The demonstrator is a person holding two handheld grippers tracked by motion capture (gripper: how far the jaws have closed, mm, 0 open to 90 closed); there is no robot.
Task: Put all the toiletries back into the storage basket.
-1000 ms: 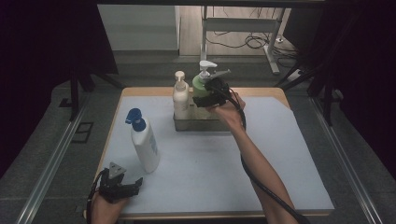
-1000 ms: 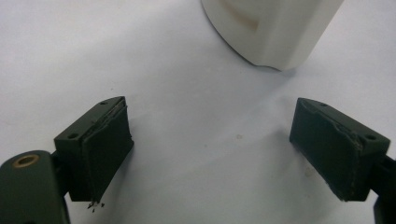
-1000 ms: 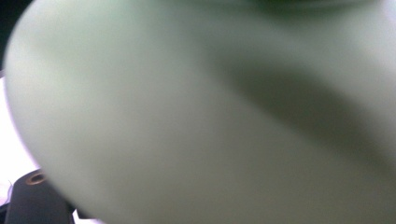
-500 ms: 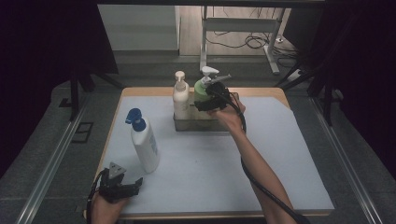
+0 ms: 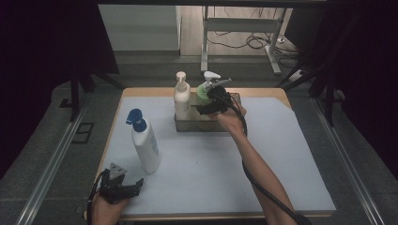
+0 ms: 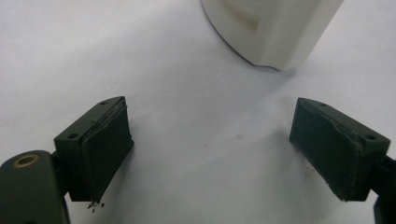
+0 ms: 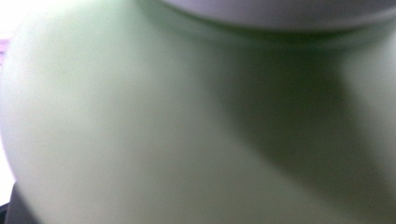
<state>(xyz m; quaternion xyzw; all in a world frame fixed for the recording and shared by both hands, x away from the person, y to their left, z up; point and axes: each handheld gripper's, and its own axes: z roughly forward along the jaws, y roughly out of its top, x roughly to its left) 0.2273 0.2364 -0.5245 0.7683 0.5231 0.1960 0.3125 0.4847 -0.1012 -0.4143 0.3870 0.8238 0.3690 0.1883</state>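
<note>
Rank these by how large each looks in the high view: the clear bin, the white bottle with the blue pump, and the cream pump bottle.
1. clear bin
2. white bottle with the blue pump, though it stands nearer the camera
3. cream pump bottle, partly sunk in the bin

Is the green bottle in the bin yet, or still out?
In. The green bottle stands upright inside the bin, beside the white pump bottle, with the right hand-held gripper at it.

Green bottle (image 5: 204, 92) lower, into clear bin (image 5: 233, 99).
</note>
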